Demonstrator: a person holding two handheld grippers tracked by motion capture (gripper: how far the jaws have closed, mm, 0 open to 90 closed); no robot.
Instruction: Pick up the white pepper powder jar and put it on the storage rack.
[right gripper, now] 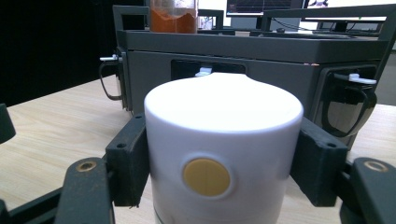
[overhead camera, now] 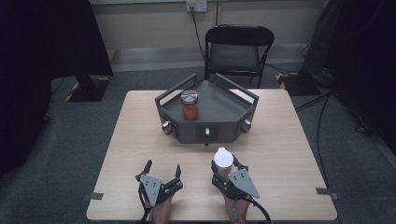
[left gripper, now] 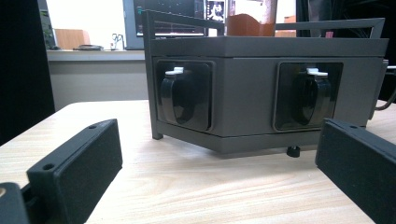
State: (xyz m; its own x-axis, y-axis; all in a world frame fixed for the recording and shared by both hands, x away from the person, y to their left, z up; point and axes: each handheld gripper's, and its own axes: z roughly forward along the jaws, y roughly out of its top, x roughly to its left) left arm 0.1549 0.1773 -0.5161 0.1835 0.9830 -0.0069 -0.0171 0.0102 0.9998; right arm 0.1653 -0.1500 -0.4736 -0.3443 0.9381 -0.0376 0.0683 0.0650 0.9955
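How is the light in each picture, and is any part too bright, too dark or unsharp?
High view: even light on the table, dark corners, slightly soft. Left gripper view: bright, washed-out background behind the grey tray. Right gripper view: the white bottle top is overexposed; its near surface is a little unsharp.

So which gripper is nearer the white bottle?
Right. The right gripper is shut on the white bottle, one jaw on each side. The left gripper stands open beside it to the left, apart from it.
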